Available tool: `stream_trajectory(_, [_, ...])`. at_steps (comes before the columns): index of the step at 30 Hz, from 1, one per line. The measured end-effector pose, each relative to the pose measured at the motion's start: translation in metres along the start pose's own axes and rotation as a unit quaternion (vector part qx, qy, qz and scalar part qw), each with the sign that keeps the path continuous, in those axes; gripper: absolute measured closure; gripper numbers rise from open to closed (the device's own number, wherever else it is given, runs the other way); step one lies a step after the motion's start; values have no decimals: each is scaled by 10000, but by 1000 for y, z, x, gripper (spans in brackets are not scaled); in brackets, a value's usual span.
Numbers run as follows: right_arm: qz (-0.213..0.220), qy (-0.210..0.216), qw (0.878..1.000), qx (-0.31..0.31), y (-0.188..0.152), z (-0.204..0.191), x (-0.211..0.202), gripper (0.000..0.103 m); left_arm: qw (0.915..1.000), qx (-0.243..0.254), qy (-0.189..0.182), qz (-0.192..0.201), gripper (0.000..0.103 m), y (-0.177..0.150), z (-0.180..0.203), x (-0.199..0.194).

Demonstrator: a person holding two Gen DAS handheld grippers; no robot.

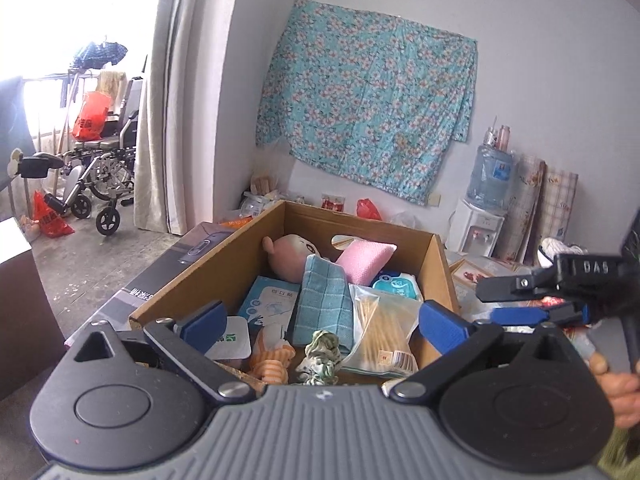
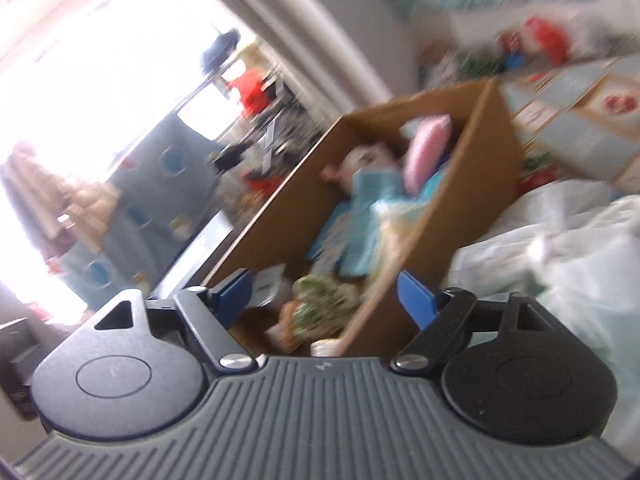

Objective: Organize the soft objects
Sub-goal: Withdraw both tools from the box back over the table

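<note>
An open cardboard box (image 1: 224, 256) holds a pink plush doll (image 1: 290, 254), a pink pad (image 1: 366, 260), a folded teal checked towel (image 1: 326, 300), a crumpled green-and-white cloth (image 1: 322, 354) and an orange striped soft toy (image 1: 272, 360). My left gripper (image 1: 324, 326) hovers open over the box's near end with nothing between its blue pads (image 1: 204, 326). My right gripper (image 1: 500, 300) comes in from the right, beside the box. The right wrist view is blurred: that gripper (image 2: 326, 296) is open, with the box (image 2: 492, 152) and the green-and-white cloth (image 2: 320, 304) ahead of it.
The box also holds a bag of thin sticks (image 1: 380, 332), a wipes pack (image 1: 396, 286), a blue-and-white packet (image 1: 268, 300) and a white tub (image 1: 232, 338). A dark carton (image 1: 176, 272) lies left of it. White plastic bags (image 2: 560, 248) lie to its right. A water dispenser (image 1: 482, 208) stands against the wall.
</note>
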State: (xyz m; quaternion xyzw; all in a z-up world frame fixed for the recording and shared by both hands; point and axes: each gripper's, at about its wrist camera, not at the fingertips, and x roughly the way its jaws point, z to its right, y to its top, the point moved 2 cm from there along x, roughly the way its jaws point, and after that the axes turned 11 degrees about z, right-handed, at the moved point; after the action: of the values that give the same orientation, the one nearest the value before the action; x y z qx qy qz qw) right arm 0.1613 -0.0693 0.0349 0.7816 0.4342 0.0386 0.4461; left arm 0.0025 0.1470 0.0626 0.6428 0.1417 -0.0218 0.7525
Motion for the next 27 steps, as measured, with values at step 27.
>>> stream_trajectory(27, [809,-1822,9771,-738,-64,1,-96,1,9928,378,374,-1070,0,-34,70,-13])
